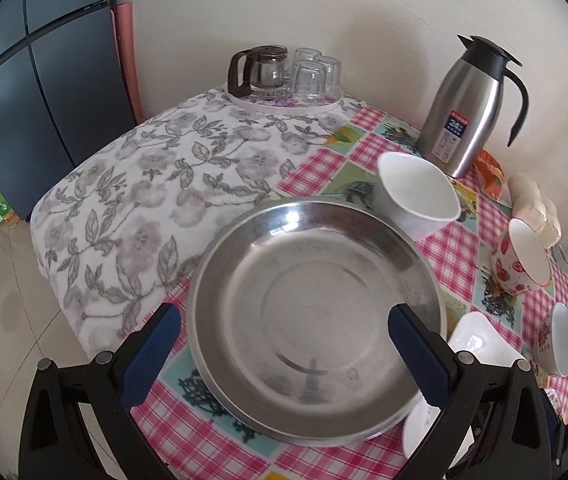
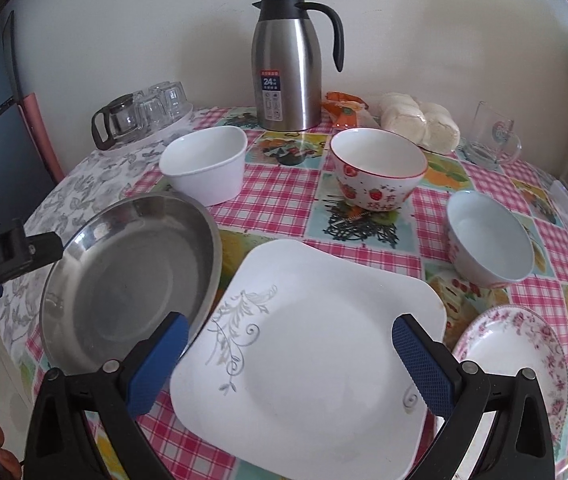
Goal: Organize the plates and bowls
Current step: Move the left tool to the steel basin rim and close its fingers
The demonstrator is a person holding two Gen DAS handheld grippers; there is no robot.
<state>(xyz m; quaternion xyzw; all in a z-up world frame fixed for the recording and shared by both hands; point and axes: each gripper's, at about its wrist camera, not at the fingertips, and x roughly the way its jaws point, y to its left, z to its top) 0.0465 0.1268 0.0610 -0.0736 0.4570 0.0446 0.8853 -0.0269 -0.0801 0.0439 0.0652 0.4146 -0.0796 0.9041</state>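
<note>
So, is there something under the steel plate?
The steel plate lies on the checked tablecloth, its right rim over the edge of the white square plate. What is beneath its middle is covered.

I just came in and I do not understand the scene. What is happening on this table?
A person is sorting dishes with two tools. The left hand-held gripper is open over a steel plate, and the right hand-held gripper is open over a square white plate. Neither plate is gripped yet. A white bowl, a strawberry bowl, a pale blue bowl and a floral plate stand apart, unstacked.
</note>
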